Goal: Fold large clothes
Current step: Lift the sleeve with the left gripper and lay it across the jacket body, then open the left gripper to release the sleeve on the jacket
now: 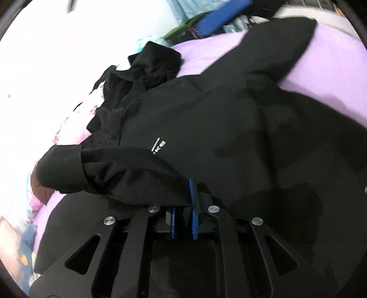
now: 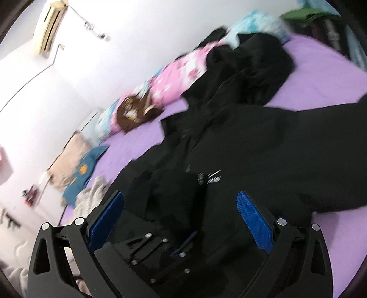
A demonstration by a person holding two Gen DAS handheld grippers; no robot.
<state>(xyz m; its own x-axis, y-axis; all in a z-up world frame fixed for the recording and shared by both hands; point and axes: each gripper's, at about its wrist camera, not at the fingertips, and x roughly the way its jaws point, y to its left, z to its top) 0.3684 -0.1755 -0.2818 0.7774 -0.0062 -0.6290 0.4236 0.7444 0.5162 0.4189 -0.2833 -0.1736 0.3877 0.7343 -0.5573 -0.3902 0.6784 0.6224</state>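
A large black jacket (image 1: 218,119) with a small white chest logo (image 1: 158,145) lies spread on the purple bed (image 1: 332,59). My left gripper (image 1: 183,211) is shut on the jacket's left sleeve (image 1: 110,174), which it holds folded across the body, the cuff pointing left. In the right wrist view the same jacket (image 2: 263,142) fills the middle, its hood bunched at the far end. My right gripper (image 2: 181,201) is open and empty above the jacket, blue pads (image 2: 254,220) wide apart. The left gripper (image 2: 181,247) shows between them, lower down.
A pink floral quilt (image 2: 174,78) and a brown plush item (image 2: 135,112) lie along the wall side of the bed. Beige and blue clothes (image 2: 78,165) sit at the bed's far left corner. A blue object (image 1: 220,16) and clutter stand beyond the bed.
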